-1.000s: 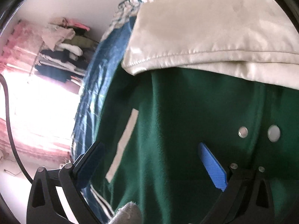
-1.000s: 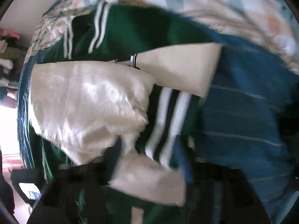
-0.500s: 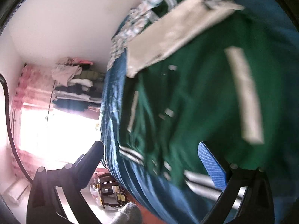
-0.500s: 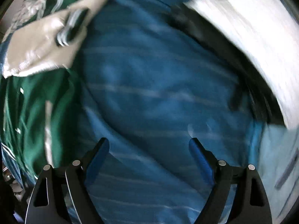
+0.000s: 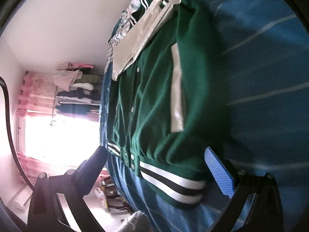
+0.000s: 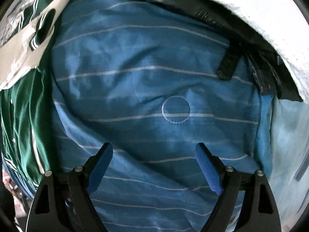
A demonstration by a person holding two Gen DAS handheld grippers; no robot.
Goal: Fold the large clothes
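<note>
Two views to work through, and the left wrist camera comes first. Left gripper [image 5: 155, 164] hangs with its jaws wide apart and nothing between the pads, aimed at the striped hem of the green varsity jacket [image 5: 154, 104]. That jacket lies spread on the blue striped bedspread [image 5: 266, 73], front up, snap buttons running down the placket, a cream sleeve [image 5: 143, 29] folded across the top and a cream pocket strip on the body. It looks thick and woolly in the body, so I'd judge it heavy and floppy, prone to sagging when lifted from one point. The sleeve has a leathery sheen and could slip between smooth pads. The ribbed hem band [image 5: 170, 183] looks the firmest, grippiest edge, and it sits just ahead of the open jaws: a good place to pinch. A clothes rack [image 5: 75, 89] and bright window sit off to the side.

Over to the right wrist camera. Right gripper [image 6: 154, 166] points down at bare bedspread, jaws spread wide, holding nothing. The jacket sits at the left edge of this view, well apart from the pads. A black leather garment [image 6: 222, 19] and something white and fluffy lie along the top right. For a heavy piece like this, I'd say a second grip on the far hem corner or shoulder would keep the fold even.
</note>
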